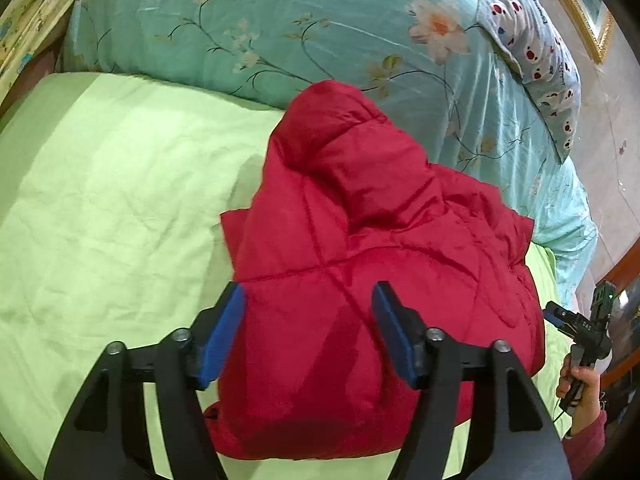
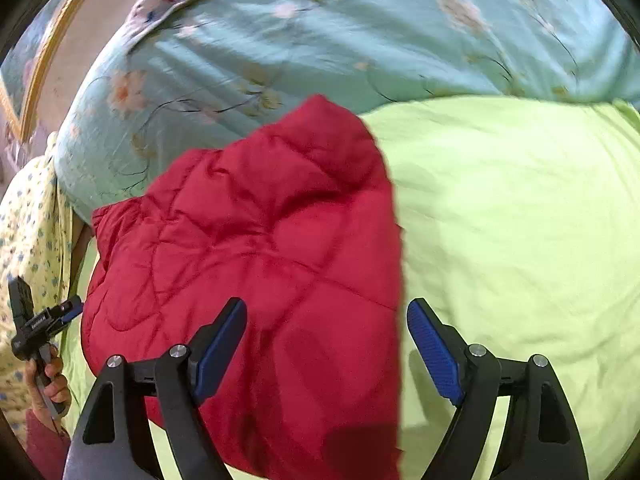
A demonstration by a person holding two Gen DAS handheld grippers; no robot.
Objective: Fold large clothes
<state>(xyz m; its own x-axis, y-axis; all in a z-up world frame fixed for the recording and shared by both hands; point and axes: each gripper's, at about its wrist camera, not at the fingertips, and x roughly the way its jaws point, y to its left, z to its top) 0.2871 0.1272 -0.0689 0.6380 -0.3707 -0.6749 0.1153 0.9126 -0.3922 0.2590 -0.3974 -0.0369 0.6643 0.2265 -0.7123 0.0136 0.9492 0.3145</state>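
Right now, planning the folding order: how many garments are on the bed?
1: a red quilted jacket lies bunched on the green sheet, against the floral duvet. Others may be hidden.

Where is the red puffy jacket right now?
The red jacket lies bunched on the green sheet, its far end against the floral quilt, below both open hand-held grippers.

The jacket [image 1: 360,264] lies on the sheet [image 1: 112,200] (quilt [image 1: 280,28] behind it).
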